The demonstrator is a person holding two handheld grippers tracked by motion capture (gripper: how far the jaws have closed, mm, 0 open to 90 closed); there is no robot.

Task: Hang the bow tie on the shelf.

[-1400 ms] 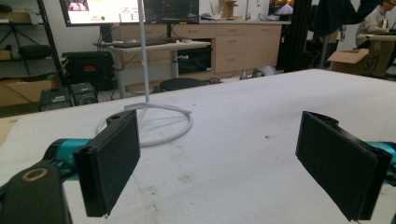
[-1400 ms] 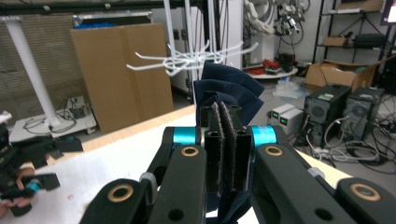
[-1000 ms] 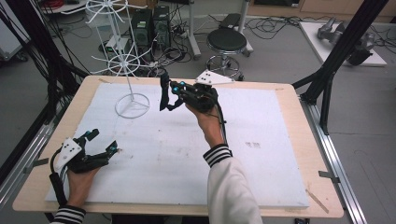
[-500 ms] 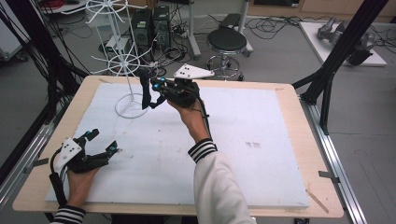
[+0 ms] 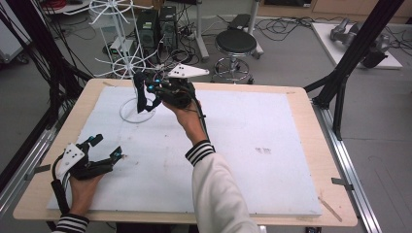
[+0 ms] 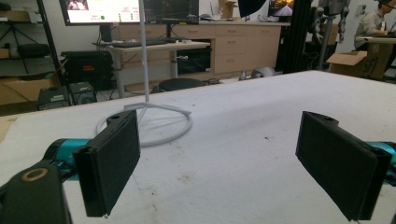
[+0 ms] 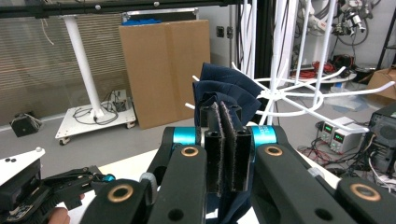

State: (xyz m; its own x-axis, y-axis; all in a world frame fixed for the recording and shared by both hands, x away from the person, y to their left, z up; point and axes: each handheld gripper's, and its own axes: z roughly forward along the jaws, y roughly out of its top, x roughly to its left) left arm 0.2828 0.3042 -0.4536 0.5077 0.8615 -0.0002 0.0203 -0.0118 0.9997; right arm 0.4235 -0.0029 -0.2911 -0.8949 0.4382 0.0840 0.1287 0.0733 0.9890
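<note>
**Inspector:** While the right gripper (image 5: 145,94) hangs over the far left part of the table, what does it carry?

**Assistant:** A dark blue cloth (image 7: 224,93). In the right gripper view the two black jaws stand pressed together with the cloth pinched between their pads; it bunches in folds above the jaw tips and a tail of it drops below them. In the high view the cloth (image 5: 142,94) hangs as a dark strip from the jaw end, above the ring base of the white wire rack (image 5: 137,110).

**Inspector:** Position of the cloth against the rack?

**Assistant:** Just beside the rack's white prongs (image 7: 299,95) in the right gripper view; whether it touches one I cannot tell.

**Inspector:** The left gripper?

**Assistant:** The left gripper (image 5: 104,148) is held low at the near left corner, over the white foam board (image 5: 272,145) that covers the wooden table (image 5: 325,160). In the left gripper view its jaws stand wide apart with bare board between them. That view looks along the board to the rack's ring base (image 6: 154,123) and its thin upright post.

**Inspector:** Distance between the two grippers?

**Assistant:** Well apart. The left one also shows low at the left of the right gripper view (image 7: 56,186).

**Inspector:** Surroundings?

**Assistant:** A black stool (image 5: 235,42) stands on the floor beyond the table's far edge.
</note>
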